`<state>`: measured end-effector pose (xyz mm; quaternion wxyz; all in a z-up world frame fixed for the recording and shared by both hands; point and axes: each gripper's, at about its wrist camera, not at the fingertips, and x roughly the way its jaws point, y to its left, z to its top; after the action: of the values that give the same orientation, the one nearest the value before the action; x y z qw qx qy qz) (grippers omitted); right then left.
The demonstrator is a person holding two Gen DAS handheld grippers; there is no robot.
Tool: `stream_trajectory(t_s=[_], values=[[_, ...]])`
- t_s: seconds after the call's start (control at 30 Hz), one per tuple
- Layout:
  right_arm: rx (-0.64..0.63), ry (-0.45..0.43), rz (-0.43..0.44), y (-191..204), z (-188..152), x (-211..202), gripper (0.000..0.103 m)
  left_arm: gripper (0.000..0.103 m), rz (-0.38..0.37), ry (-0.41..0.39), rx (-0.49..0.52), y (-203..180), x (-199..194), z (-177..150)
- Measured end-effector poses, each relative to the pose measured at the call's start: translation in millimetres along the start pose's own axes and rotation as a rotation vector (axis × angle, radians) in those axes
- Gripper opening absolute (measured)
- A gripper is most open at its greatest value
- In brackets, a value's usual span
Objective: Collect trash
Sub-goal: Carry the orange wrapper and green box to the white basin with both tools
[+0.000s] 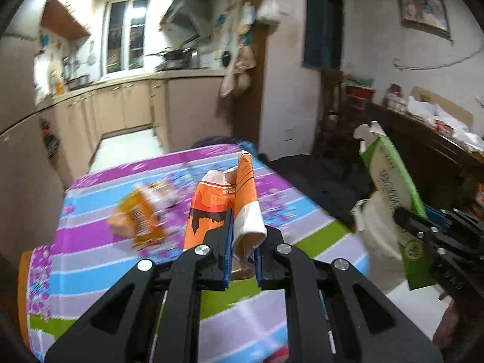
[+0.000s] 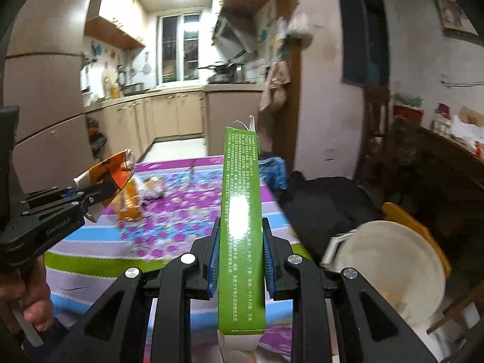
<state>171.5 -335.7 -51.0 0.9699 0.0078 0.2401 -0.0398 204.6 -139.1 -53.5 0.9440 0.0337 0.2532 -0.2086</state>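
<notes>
My left gripper [image 1: 242,242] is shut on a crumpled orange and white paper bag [image 1: 217,205], which sticks up above the table. From the right wrist view that same orange bag [image 2: 112,178] shows at the left in the left gripper [image 2: 87,196]. My right gripper [image 2: 240,257] is shut on a long green carton [image 2: 240,211], held upright with its torn top open. In the left wrist view the green carton [image 1: 393,181] and the right gripper [image 1: 414,230] appear at the right. A crumpled orange snack wrapper [image 1: 139,214] lies on the flowered tablecloth [image 1: 106,260].
A white plastic bin [image 2: 390,269] stands to the right of the table, beside a yellow chair [image 2: 405,217]. A dark cluttered sideboard [image 1: 429,139] runs along the right wall. Kitchen cabinets [image 1: 121,109] lie beyond the table. A hand [image 2: 21,302] holds the left gripper's grip.
</notes>
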Motion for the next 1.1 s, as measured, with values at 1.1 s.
stream_trajectory(t_s=[1.1], values=[[0.234,0.192,-0.293,-272,-6,4,0.025,0.010,-0.440,0.204,0.040,-247,121,36]])
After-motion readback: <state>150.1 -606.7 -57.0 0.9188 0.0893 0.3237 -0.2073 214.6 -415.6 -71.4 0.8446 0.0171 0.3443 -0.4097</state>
